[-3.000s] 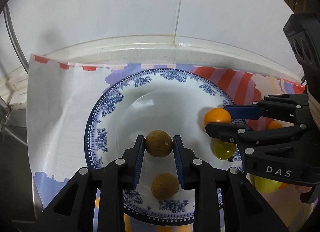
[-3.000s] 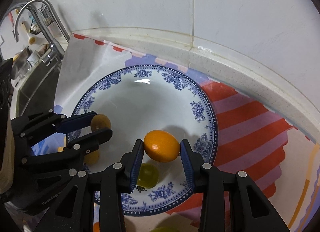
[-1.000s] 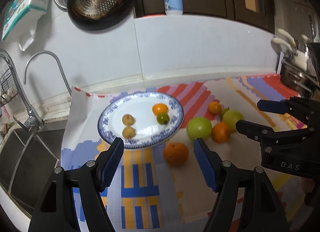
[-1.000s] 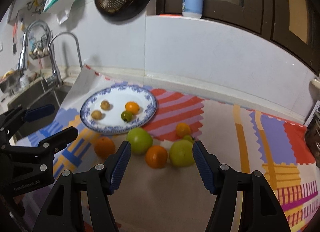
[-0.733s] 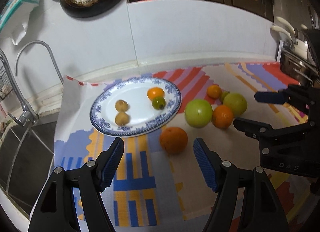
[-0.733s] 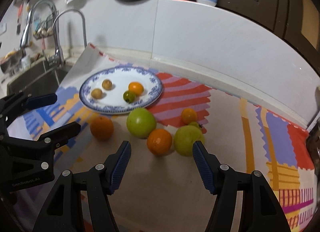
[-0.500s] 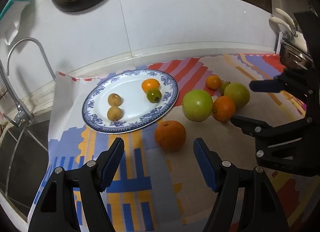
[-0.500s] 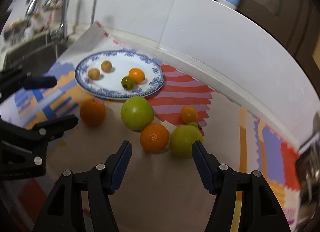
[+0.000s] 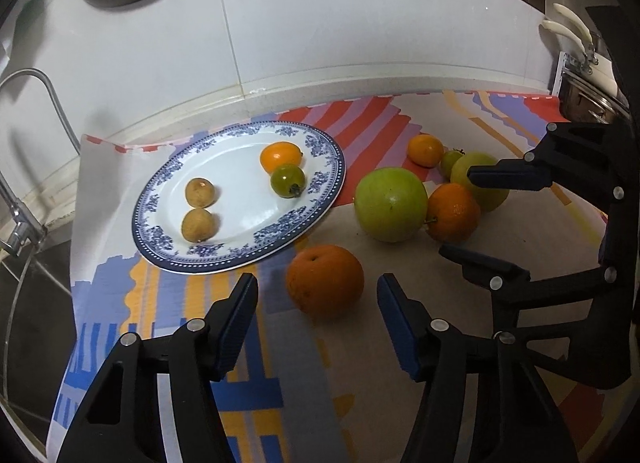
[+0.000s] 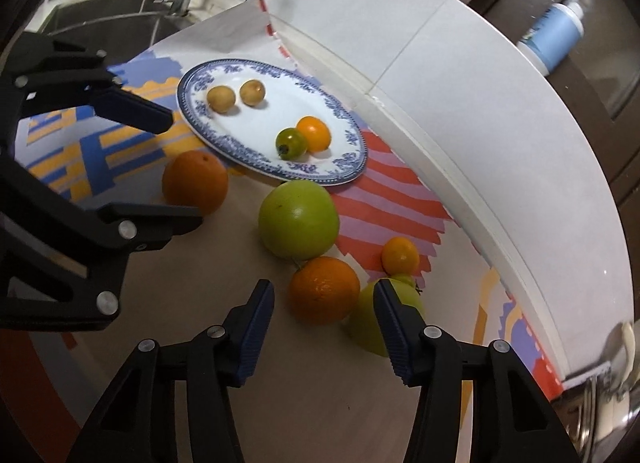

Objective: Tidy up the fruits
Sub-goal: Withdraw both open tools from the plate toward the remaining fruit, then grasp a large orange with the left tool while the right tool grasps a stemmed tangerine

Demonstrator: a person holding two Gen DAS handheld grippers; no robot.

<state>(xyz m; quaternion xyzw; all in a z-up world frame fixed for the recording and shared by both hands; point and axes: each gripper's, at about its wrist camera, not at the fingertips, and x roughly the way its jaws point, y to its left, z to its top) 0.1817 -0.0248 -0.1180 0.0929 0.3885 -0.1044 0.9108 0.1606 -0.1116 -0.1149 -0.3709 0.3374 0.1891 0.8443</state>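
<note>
Left wrist view is showing the left gripper (image 9: pixel 316 319), released since placing its brown fruit (image 9: pixel 200 192) on the plate (image 9: pixel 160 239), nearing an orange (image 9: pixel 325 281), while the right gripper (image 10: pixel 323 323), also released, is nearing another orange (image 10: pixel 323 289).

Left wrist view: close above the mat, facing the plate (image 9: pixel 338 167) and wall. Right wrist view: similarly near, angled leftward toward the sink. Shared: plate (image 10: pixel 362 161), loose fruit, each other's gripper.
</note>
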